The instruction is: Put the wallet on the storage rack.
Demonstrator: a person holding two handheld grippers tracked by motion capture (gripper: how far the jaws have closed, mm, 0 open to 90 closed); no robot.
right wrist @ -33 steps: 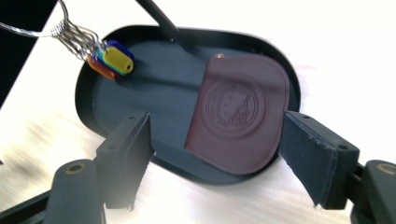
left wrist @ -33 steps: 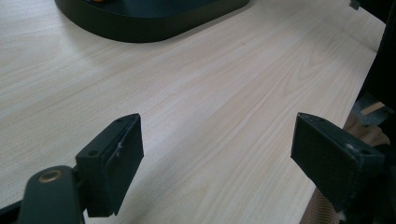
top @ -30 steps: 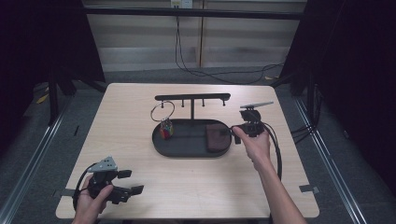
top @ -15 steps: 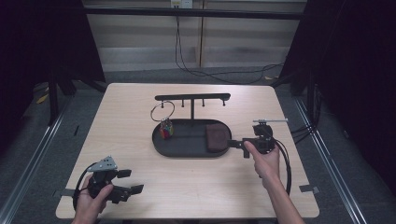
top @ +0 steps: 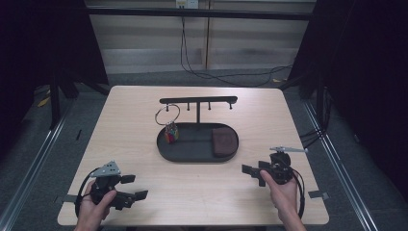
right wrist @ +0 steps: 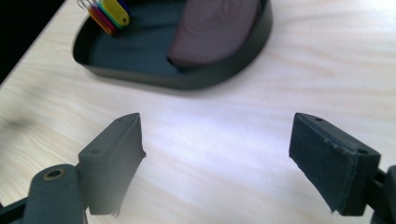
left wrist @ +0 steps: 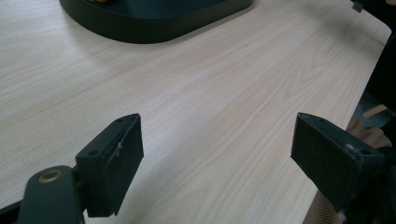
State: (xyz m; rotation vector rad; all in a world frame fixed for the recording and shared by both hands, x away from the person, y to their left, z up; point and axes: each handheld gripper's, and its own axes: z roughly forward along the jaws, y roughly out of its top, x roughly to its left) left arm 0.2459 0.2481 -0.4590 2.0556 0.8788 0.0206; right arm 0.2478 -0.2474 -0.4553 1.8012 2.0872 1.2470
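Note:
A black oval tray [top: 192,159] with a T-shaped rack [top: 198,100] stands mid-table. A key ring [top: 167,115] hangs from a left peg, its coloured tags [top: 171,133] down in the tray. A dark brown wallet [top: 224,142] lies in the tray's right end. My right gripper [top: 252,175] is near the front right, pointing left toward the tray; its jaws have just been opening and stand open with nothing between them. The right gripper view shows its jaws [right wrist: 217,158] over bare wood short of the tray [right wrist: 196,79]. My left gripper [top: 136,186] rests open at the front left.
The light wooden table [top: 298,120] has bare wood on every side of the tray. Dark floor, metal rails and cables surround it. In the left gripper view the tray's rim [left wrist: 154,28] lies far ahead and the table's edge [left wrist: 373,56] is at the right.
My right gripper has drawn back from the tray's right end toward the near right of the table and sunk lower, its jaws spreading wider. The left gripper has stayed put.

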